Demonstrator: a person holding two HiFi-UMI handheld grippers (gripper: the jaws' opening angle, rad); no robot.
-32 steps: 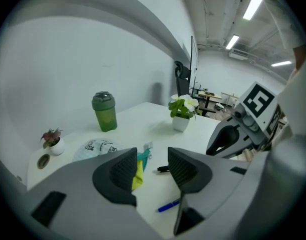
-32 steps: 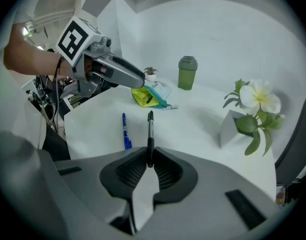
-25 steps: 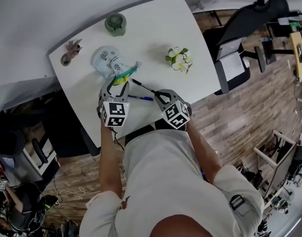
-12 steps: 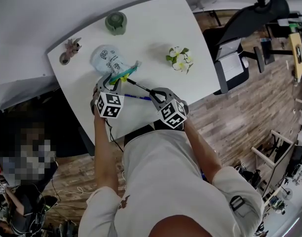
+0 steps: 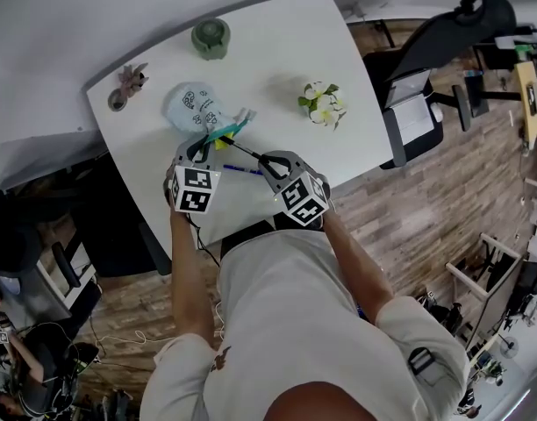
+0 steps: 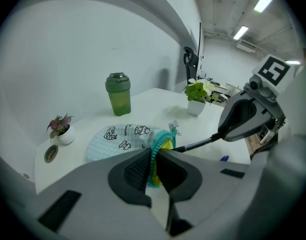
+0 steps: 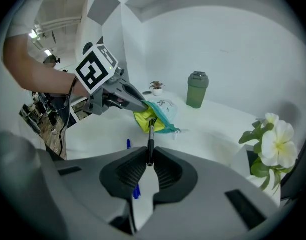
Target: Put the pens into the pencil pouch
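The light-blue printed pencil pouch lies on the white table, its teal-zippered, yellow-lined mouth facing me. My left gripper is shut on the mouth's rim, holding it up. The right gripper is shut on a black pen, which points at the pouch. In the right gripper view the pen runs from the jaws to the yellow opening, with its tip at the mouth. A blue pen lies on the table between the two grippers, also visible as the blue pen below the pouch.
A green bottle stands at the table's far edge. A white-flowered plant sits to the right, a small potted plant and a round disc at the left corner. An office chair stands beyond the table's right side.
The left gripper's jaws have closed on the pouch's rim. The right gripper has carried the black pen up and left, toward the pouch's mouth.
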